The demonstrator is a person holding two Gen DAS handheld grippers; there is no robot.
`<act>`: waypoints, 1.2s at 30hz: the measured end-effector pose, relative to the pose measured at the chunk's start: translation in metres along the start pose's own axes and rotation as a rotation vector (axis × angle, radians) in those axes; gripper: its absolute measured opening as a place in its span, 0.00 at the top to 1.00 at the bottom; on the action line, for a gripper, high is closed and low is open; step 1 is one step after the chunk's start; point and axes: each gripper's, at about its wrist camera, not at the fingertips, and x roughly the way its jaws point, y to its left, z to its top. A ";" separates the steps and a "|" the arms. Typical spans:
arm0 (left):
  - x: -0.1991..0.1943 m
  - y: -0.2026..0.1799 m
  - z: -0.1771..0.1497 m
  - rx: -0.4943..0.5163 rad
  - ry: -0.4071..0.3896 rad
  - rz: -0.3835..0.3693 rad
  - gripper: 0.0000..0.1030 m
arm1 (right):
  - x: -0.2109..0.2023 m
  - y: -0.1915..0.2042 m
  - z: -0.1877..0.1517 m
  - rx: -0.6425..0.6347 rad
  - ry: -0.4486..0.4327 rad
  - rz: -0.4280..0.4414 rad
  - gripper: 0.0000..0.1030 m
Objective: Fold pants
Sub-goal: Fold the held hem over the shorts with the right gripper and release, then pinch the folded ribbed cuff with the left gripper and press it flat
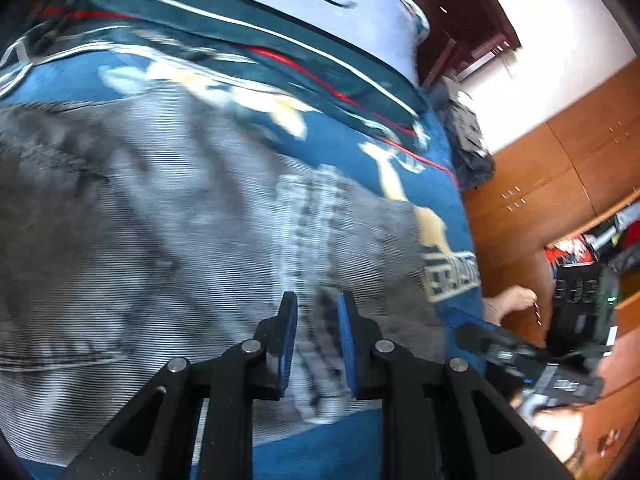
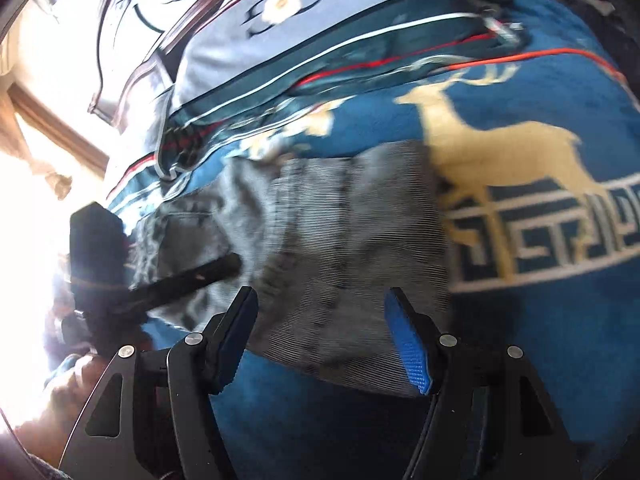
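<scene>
One pair of grey denim pants (image 1: pixel 168 240) lies spread on a blue plush bedspread (image 2: pixel 520 360) that bears a gold deer figure (image 2: pixel 508 148) and a key-pattern border. Two grippers are present, each with black linkage arms and blue ribbed pads.

The left gripper (image 1: pixel 318 344), lower centre of its own view, has its jaws drawn narrow, with a bunched seam of the pants running up between the pads; the picture is blurred, and a firm pinch cannot be confirmed. In the right wrist view this same tool appears at middle left as a dark bar reaching onto the cloth.

The right gripper (image 2: pixel 322 336) stands with jaws spread wide and released. The near edge of the pants lies in the gap between its pads, touching neither.

One pale blue pillow (image 2: pixel 256 36) with a daisy motif rests at the upper centre, beyond striped teal bedding.
</scene>
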 end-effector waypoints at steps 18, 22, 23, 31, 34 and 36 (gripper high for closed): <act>0.006 -0.023 -0.016 0.010 0.008 0.022 0.94 | -0.005 -0.045 -0.038 0.077 0.040 0.040 0.57; 0.030 -0.009 -0.034 -0.005 0.102 0.067 0.94 | 0.015 -0.039 -0.043 0.046 0.069 -0.031 0.73; 0.034 -0.004 -0.039 -0.014 0.097 0.068 0.94 | 0.018 -0.038 -0.045 0.033 0.074 -0.049 0.76; 0.016 -0.016 -0.037 0.079 0.041 0.078 0.91 | 0.008 -0.039 -0.045 0.047 0.115 -0.059 0.64; 0.010 -0.025 -0.035 0.151 0.033 0.107 0.91 | -0.012 -0.039 -0.038 0.058 0.049 -0.070 0.55; 0.017 -0.024 -0.035 0.165 0.058 0.127 0.91 | -0.019 -0.041 -0.027 0.081 0.005 -0.076 0.51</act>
